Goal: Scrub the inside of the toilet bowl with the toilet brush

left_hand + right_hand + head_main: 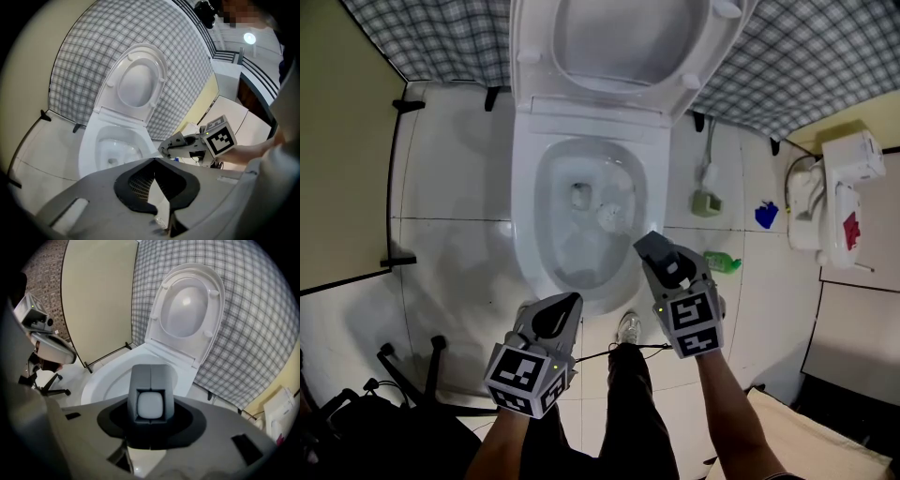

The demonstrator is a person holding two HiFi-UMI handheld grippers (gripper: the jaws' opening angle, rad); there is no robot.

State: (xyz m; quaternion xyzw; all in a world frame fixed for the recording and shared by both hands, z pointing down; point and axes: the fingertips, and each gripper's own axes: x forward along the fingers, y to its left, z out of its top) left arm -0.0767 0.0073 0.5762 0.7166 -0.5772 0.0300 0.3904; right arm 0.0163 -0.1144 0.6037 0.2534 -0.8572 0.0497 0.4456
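Hovering near toilet bowl (525, 211) front: left gripper (565, 305), right gripper (652, 247), jaws pressed together, empty; green bottle (722, 262) beside bowl.

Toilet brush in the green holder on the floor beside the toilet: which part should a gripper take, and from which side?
Take the toilet brush by its slim white handle, above the green holder, probably from the front. The handle stands bare out of the holder, with the checked wall close behind.

The toilet lid (619, 37) (its top) is cut off in the head view.
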